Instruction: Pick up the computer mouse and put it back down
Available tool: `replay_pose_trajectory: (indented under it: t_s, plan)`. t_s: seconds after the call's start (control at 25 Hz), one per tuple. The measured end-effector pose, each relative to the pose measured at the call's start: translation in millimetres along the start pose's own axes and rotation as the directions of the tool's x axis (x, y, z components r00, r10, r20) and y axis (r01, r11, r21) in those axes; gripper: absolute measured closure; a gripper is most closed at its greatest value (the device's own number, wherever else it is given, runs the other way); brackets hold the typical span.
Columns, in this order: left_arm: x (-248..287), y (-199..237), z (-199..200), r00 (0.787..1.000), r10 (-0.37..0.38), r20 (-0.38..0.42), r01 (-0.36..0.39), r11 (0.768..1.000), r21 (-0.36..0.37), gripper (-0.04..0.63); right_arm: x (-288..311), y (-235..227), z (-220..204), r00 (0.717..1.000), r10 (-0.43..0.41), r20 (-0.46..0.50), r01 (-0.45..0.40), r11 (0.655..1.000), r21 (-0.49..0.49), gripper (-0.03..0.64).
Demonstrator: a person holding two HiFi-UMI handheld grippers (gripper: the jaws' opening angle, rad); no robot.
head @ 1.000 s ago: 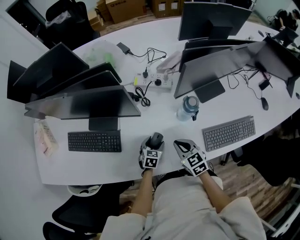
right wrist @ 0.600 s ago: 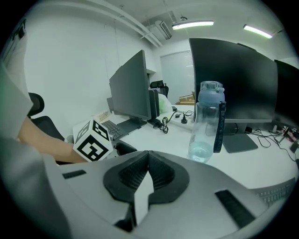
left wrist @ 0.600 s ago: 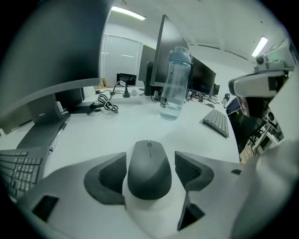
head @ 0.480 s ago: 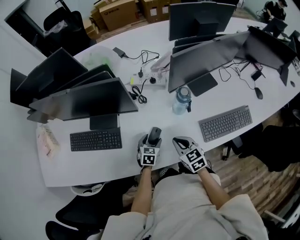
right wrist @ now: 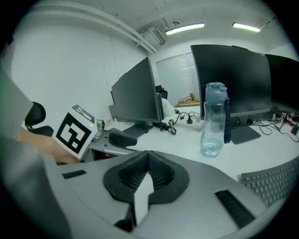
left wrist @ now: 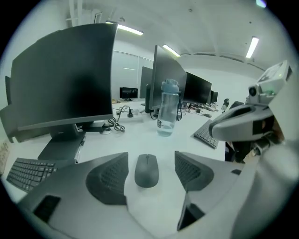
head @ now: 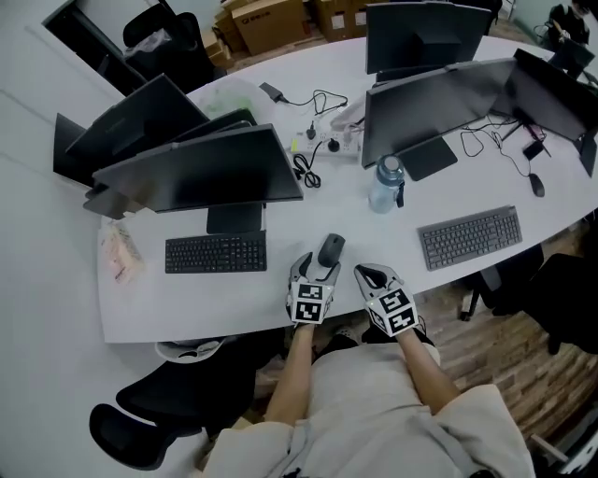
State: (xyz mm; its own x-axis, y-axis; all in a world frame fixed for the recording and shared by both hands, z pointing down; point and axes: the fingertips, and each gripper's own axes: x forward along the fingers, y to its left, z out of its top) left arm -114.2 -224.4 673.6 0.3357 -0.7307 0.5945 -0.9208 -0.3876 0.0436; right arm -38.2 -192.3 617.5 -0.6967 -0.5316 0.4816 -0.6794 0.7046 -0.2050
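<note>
Seen from above, the left gripper (head: 316,271) partly hides the computer mouse (left wrist: 146,170), which lies on the white desk (head: 234,299) between its wide-open jaws, touched by neither pad. The right gripper (right wrist: 147,161) is closed on nothing. A clear water bottle (right wrist: 213,120) nearby holds a little water.

Ahead of you on the white table (head: 187,299), a clear water bottle (head: 386,184) stands upright between the black keyboard (head: 216,253) and the grey keyboard (head: 470,237). A dark monitor (head: 201,173) sits behind the black keyboard, a power strip (head: 327,143) with looping cables lies farther back, and there are cardboard boxes (head: 266,21) past the far edge.
</note>
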Motion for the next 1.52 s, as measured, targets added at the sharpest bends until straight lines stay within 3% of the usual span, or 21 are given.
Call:
replay_pose_trajectory:
  t_s: [0.48, 0.96, 1.24, 1.52]
  plan:
    - [-91.1, -11.9, 18.4, 0.992, 0.026, 0.121, -0.022, 0.999, -0.036, 0.29, -16.3, 50.3, -16.8, 0.999, -0.009, 0.048, 0.007, 0.999, 0.04, 0.611]
    - [-157.4, -27.7, 3.4, 0.976, 0.04, 0.215, -0.006, 0.988, -0.156, 0.29, -36.1, 82.9, -33.4, 0.997, -0.026, 0.07, 0.023, 0.999, 0.039, 0.611]
    - [-171.4, -29.3, 11.4, 0.958, 0.014, 0.285, 0.034, 0.986, -0.162, 0.293, -47.3, 78.3, -32.7, 0.994, -0.068, 0.085, 0.065, 0.997, 0.045, 0.611]
    - [-170.9, -30.6, 9.5, 0.954, 0.012, 0.3, 0.038, 0.986, -0.161, 0.311, -56.6, 76.0, -33.4, 0.992, -0.089, 0.092, 0.086, 0.996, 0.031, 0.611]
